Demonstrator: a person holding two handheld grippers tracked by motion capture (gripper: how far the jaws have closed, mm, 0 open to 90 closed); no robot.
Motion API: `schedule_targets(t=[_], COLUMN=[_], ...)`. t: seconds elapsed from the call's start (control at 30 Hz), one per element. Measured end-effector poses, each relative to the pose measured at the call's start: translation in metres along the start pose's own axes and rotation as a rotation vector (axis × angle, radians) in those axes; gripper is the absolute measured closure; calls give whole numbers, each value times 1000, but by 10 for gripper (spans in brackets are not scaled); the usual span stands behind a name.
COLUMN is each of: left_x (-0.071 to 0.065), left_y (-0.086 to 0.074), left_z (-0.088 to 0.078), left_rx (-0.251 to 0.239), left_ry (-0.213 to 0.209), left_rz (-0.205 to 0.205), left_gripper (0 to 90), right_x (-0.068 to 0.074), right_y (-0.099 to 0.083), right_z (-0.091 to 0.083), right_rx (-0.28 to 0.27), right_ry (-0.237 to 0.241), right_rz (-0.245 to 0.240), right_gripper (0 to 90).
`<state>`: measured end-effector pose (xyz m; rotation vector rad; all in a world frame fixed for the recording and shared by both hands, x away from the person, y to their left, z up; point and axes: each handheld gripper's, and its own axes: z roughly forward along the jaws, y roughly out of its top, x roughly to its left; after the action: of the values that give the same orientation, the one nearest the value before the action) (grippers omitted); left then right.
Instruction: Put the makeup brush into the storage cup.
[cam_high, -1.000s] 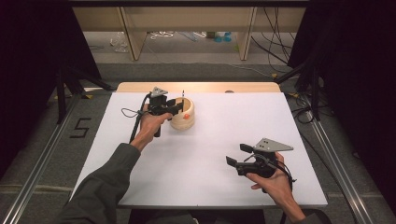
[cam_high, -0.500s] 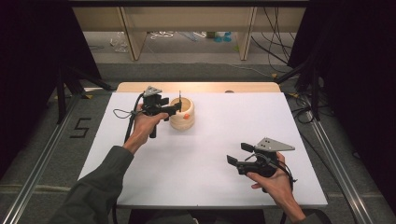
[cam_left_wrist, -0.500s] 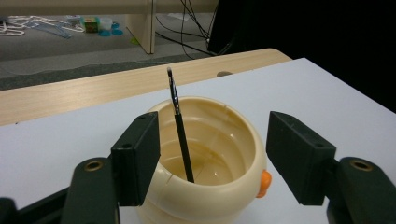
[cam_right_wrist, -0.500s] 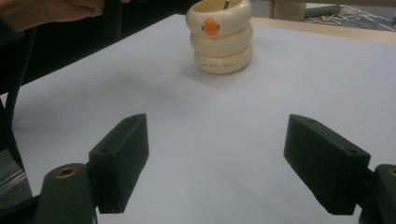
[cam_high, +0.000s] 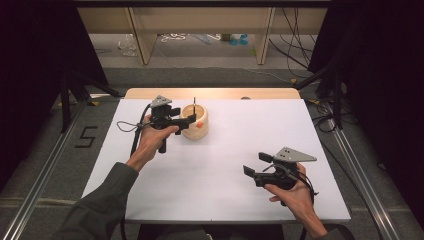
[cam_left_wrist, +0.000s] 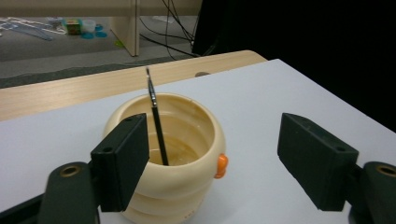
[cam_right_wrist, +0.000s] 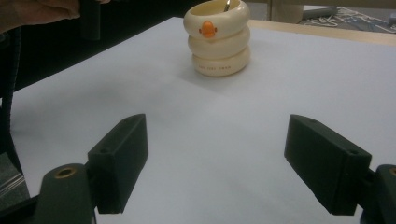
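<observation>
A cream ringed pot with an orange knob stands at the back left of the white board. A thin black brush stands upright in it, leaning on the rim. My left gripper hovers just left of the pot. Its jaws have just been opening and now stand open, with nothing pressed between them. In the left gripper view the pot and brush sit just beyond my open left gripper. My right gripper rests open near the front right, aimed at the pot.
A wooden tabletop strip borders the board's far edge. Metal rails run along both sides on the floor. Shelf legs and cables lie beyond the table. Bare white board spreads between the two grippers.
My left gripper has drawn back to the left from over the pot and lifted a little. The brush stays standing in the pot. My right gripper has kept still.
</observation>
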<state>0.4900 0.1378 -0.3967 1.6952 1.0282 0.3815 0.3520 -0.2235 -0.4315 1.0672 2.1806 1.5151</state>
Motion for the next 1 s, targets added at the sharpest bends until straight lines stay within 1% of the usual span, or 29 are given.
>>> schedule_targets(t=[0.03,0.07,0.1,0.17,0.2,0.23,0.27,0.33,0.4,0.5,0.57,0.6,0.63,0.67,0.73,0.77,0.8,0.83,0.87,0.9,0.97,1.0], left_x=[-1,-3,-4,-6,-7,-8,-9,-10,-10,-11,-12,-12,-12,-12,-13,-13,-13,-14,-15,-17,-17,-18], left_y=[0,-1,-1,-2,-3,-3,-3,-4,-5,-6,-9,-10,-11,-12,-14,-15,-17,-18,-20,-21,-22,-23], left_z=[-1,-2,-3,-6,-8,-9,-12,-14,-16,-18,-21,-22,-22,-23,-24,-25,-26,-26,-26,-28,-28,-29], left_rx=[-3,-3,-3,-8,-11,-19,-22,-32,-37,-32,-36,-33,-36,-36,-35,-33,-31,-30,-29,-28,-32,-32], left_ry=[-8,-12,-15,-21,-24,-24,-28,-28,-28,-29,-30,-30,-26,-31,-27,-29,-30,-32,-34,-39,-43,-45], left_rz=[-3,3,10,9,10,-7,6,2,13,18,9,15,6,15,14,14,15,17,8,20,19,22], left_gripper=[234,231,231,221,222,222,222,221,221,220,220,220,220,220,218,214,211,211,208,205,205,205], right_x=[1,-1,-1,-1,-1,-1,0,-1,0,0,0,0,0,0,0,0,0,0,0,0,0,1], right_y=[0,0,0,0,0,0,0,0,0,0,0,0,0,0,0,0,0,0,0,0,0,0], right_z=[0,0,0,1,0,0,0,1,1,1,1,1,1,1,1,0,-1,-1,0,0,0,-1], right_rx=[-4,-18,-18,-25,-20,-20,-20,-26,-28,-28,-28,-30,-29,-29,-28,-18,-8,-8,-13,-12,-13,-6], right_ry=[3,-8,-8,-13,-10,-9,-9,-13,-11,-13,-12,-11,-11,-12,-12,-3,-14,-14,-17,-18,-21,-21], right_rz=[10,-12,-12,-17,-10,-10,-10,-18,-18,-18,-18,-19,-18,-20,-19,-5,-13,-13,-20,-19,-19,-10], right_gripper=[226,226,226,226,225,226,225,226,226,226,226,226,225,226,225,225,225,225,225,225,225,225])
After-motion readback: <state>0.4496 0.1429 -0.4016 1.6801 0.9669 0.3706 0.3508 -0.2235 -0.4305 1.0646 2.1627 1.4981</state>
